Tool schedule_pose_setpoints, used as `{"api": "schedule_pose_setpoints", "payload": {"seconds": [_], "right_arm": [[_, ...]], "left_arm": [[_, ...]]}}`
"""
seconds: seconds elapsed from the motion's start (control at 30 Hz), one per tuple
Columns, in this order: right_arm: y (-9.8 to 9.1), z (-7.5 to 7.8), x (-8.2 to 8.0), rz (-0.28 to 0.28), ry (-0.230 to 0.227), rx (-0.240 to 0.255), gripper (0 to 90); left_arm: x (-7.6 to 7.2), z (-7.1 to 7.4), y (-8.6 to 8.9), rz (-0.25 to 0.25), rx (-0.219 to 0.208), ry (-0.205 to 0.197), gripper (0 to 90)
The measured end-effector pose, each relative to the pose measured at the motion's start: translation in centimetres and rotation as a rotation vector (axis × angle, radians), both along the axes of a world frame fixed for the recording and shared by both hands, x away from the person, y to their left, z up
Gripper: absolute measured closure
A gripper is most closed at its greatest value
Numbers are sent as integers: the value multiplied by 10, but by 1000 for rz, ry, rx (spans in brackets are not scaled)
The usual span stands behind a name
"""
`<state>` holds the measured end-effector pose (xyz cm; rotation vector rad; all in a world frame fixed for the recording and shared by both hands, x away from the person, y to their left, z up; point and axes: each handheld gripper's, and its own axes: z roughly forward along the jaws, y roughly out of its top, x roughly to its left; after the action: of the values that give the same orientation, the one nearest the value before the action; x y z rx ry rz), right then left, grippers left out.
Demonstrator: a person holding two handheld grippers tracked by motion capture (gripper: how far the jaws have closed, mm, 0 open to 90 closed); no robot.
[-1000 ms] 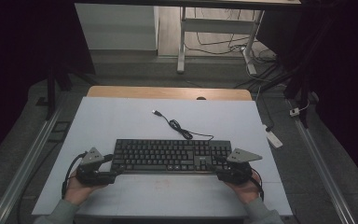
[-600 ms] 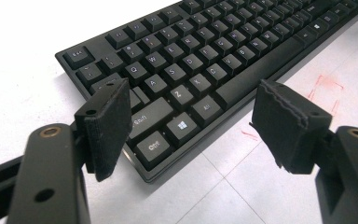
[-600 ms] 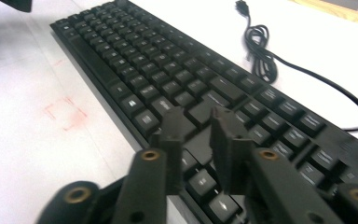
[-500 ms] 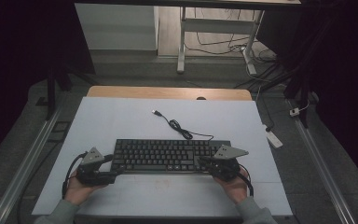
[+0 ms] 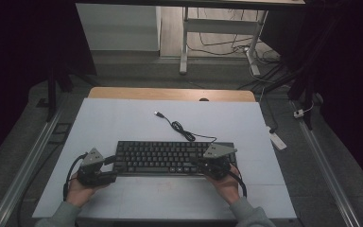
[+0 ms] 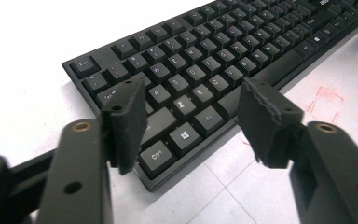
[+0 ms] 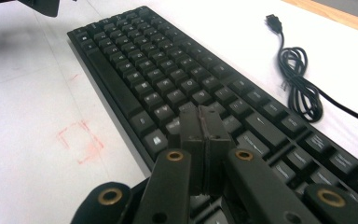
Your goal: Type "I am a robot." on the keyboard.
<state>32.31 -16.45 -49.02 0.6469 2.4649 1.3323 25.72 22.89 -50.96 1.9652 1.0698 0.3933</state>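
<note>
Hand-held gripper (image 6: 191, 119) jaws apart, closing, over keyboard (image 6: 223, 56) corner.

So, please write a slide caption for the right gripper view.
Right gripper, jaws shut, poised over black keyboard.

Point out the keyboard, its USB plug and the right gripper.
keyboard (image 5: 163, 157), high view, middle of the key field.
USB plug (image 7: 272, 19), right gripper view, plug body at the cable's end.
right gripper (image 7: 202, 125), right gripper view, tips of its closed jaws.

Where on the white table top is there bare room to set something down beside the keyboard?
Free: the broad strip between the keyboard and the table's far edge, left of the coiled cable, and the near strip between the two hands. Crowded: both keyboard ends, at the left gripper and right gripper.
</note>
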Motion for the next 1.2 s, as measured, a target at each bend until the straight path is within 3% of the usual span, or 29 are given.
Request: {"api": "schedule_pose_setpoints", "payload": {"seconds": [0.17,0.53,1.2], "right_arm": [[10,0,4,12,-2,-2,894],[32,-1,16,25,22,12,893],[63,-9,32,39,36,-15,875]], "left_arm": [[0,0,0,7,6,-13,541],[5,-1,1,14,24,-14,881],[22,-14,-2,48,92,38,886]]}}
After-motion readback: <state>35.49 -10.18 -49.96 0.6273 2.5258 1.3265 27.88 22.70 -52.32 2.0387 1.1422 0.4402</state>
